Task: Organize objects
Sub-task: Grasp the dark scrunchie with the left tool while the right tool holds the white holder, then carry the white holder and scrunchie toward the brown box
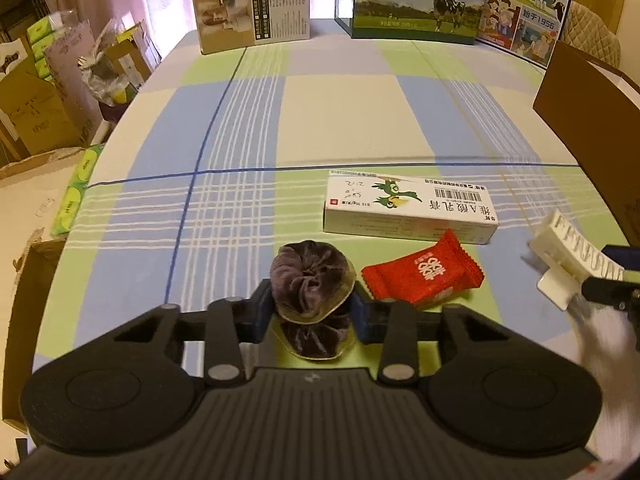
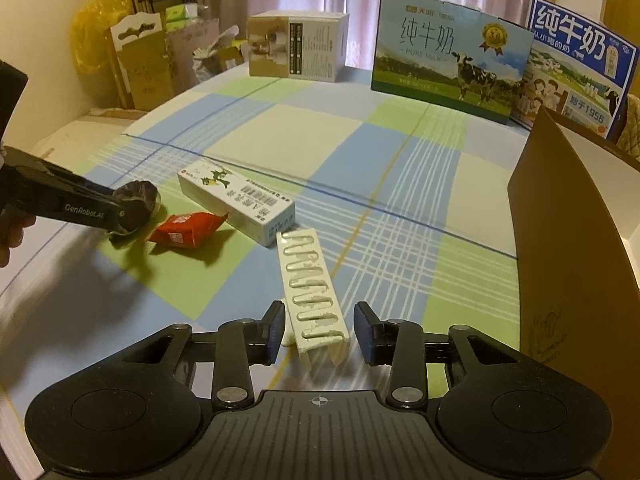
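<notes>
Checked cloth in blue, green and cream covers the table (image 1: 340, 120), with printed milk cartons and a beige box standing along its far edge.

From the left wrist view, the left gripper (image 1: 312, 312) has its blue pads pressed against both sides of a dark purple velvet scrunchie with a gold-edged frill (image 1: 312, 284), so it is holding that scrunchie low over the near part of the cloth. At its 2 o'clock lies a red foil snack packet (image 1: 422, 276), and just beyond that a long white cardboard medicine box printed with green birds (image 1: 412, 210).

From the right wrist view, the right gripper (image 2: 320, 332) stands wide, its fingers either side of the near end of a white ribbed plastic hair claw clip (image 2: 310, 288) without clearly touching it. At its 2 o'clock rises the wall of a brown cardboard box (image 2: 568, 232), probably the place for these items.

Risks, as I judge them: the soft scrunchie could slip from a shallow pinch, and the clip, lying at an angle between the fingers, may twist or skid if they meet it unevenly.
</notes>
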Demonstrator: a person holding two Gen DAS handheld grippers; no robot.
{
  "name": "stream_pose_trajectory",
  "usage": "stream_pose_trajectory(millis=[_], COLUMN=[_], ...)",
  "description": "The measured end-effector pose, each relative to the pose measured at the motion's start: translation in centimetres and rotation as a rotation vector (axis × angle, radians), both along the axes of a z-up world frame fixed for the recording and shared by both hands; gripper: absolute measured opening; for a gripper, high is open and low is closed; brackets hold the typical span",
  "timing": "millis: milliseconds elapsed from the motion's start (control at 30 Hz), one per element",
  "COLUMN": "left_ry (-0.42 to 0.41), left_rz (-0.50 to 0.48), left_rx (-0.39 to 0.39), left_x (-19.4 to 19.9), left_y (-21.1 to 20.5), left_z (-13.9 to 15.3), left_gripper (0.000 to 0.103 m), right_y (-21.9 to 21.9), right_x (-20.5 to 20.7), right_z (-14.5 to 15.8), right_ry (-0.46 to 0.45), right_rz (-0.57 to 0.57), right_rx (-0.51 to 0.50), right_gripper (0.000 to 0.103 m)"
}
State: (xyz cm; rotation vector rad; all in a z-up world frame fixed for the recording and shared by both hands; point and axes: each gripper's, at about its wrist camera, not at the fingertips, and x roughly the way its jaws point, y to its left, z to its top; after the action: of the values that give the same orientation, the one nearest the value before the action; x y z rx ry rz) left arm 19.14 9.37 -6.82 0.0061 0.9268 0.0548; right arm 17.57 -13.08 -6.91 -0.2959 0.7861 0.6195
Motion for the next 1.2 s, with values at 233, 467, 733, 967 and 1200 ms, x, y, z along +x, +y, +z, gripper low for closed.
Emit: stream_pose_trajectory(millis=[233, 467, 733, 967, 1200], left_ry=[0.038, 0.027, 0.058, 0.058, 0.045], left_rz=[0.071, 0.049, -0.011, -0.041, -0.051], left_rx=[-0.006, -0.047, -0.077, -0.084, -0.082], left_x=[-1.9, -3.3, -3.1, -3.3, -3.5], left_y=[-0.2, -2.9, -5.0, -5.7, -6.0], left_z=[1.1, 2.7, 1.6, 1.3, 2.0], left_gripper=[0.024, 0.023, 0.024, 0.024, 0.024], right_y=[0.2, 0.3, 0.8, 0.7, 0.3], right_x=[0.0, 0.4, 0.1, -1.0, -1.9], right_z=[-0.5, -0.6, -0.8, 0.0, 1.2], right_ry=[-0.015, -0.024, -0.029, -0.035, -0.044], right_rz=[0.009, 0.016, 0.045, 0.056, 0.047], right_rx=[-0.018, 0.01, -0.007, 0.002, 0.018], right_gripper=[0.037, 0.037, 0.024, 0.024, 0.024])
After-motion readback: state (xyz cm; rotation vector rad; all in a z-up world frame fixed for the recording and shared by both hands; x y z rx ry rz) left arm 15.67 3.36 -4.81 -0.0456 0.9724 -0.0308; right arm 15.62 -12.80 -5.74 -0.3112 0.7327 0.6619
